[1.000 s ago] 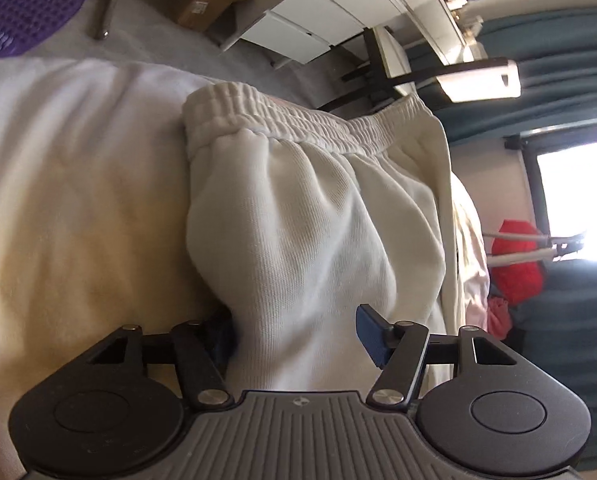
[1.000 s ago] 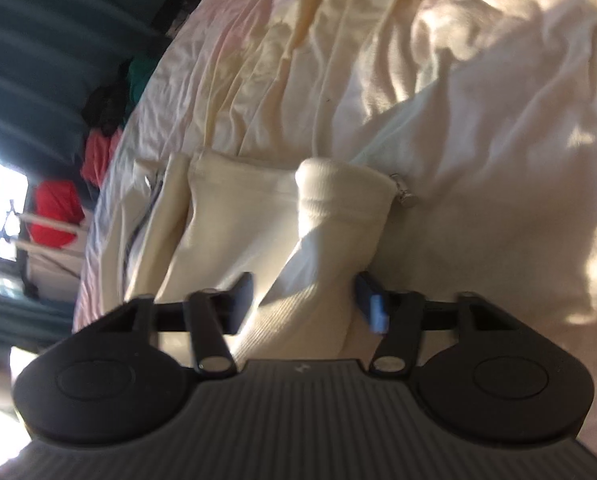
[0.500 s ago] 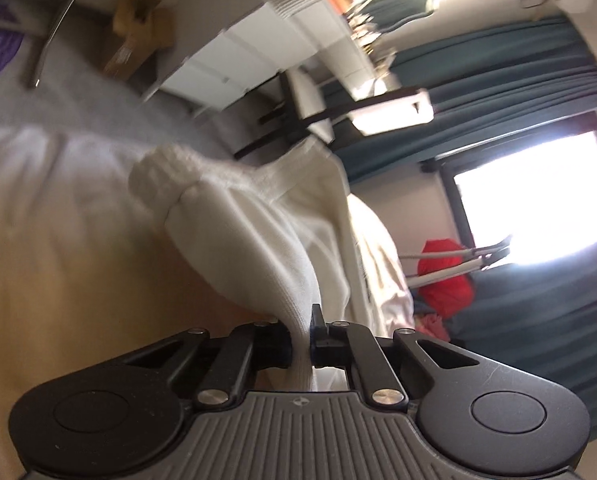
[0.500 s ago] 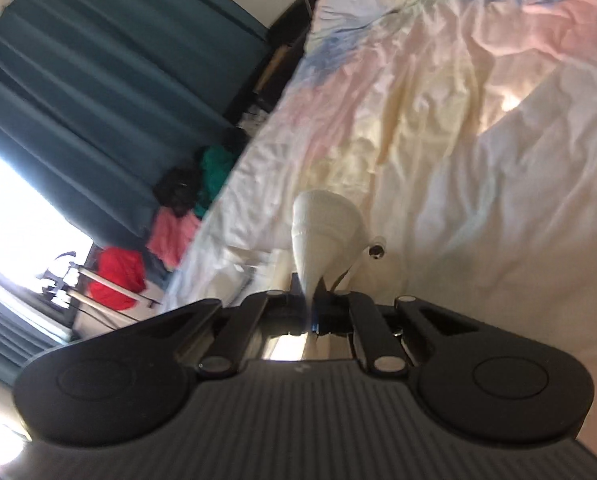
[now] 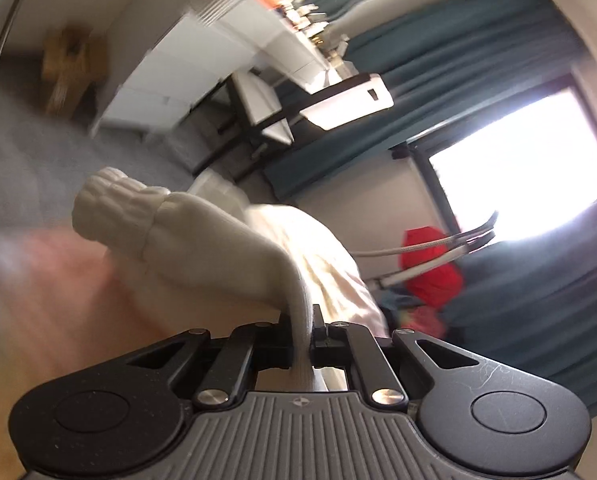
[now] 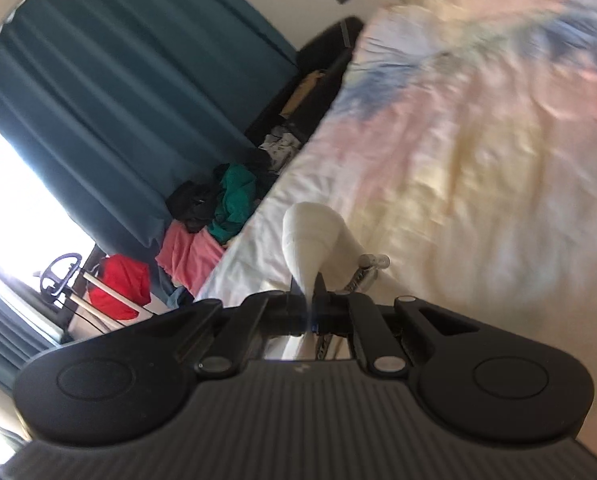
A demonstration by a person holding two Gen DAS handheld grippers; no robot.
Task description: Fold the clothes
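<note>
The left gripper [image 5: 301, 320] is pinched tight on a fold of cream sweatpants [image 5: 218, 248], the ribbed elastic waistband [image 5: 114, 212] bunched up just beyond its jaws. The right gripper [image 6: 308, 294] is clamped narrow on another part of the same cream fabric [image 6: 312, 236], a rounded end of it sticking up past the fingers; a metal-tipped drawstring end [image 6: 372, 262] dangles just beside it. Holding the garment at two separate points looks like a way to lift it clear of the bed [image 6: 478, 160] so it hangs straight before being laid back over itself, so I would judge the fold as only just begun.

The sweatpants hang between the two tools above the pastel tie-dye sheet, their lower part out of sight.

Beyond the bed, loose clothes in teal, black and pink [image 6: 218, 208] lie heaped on the floor by the dark teal curtains [image 6: 118, 100], in no basket that I can see. A red bag [image 6: 118, 284] sits near the window; its contents are hidden. White drawers [image 5: 186, 80] stand shut against the far wall.
</note>
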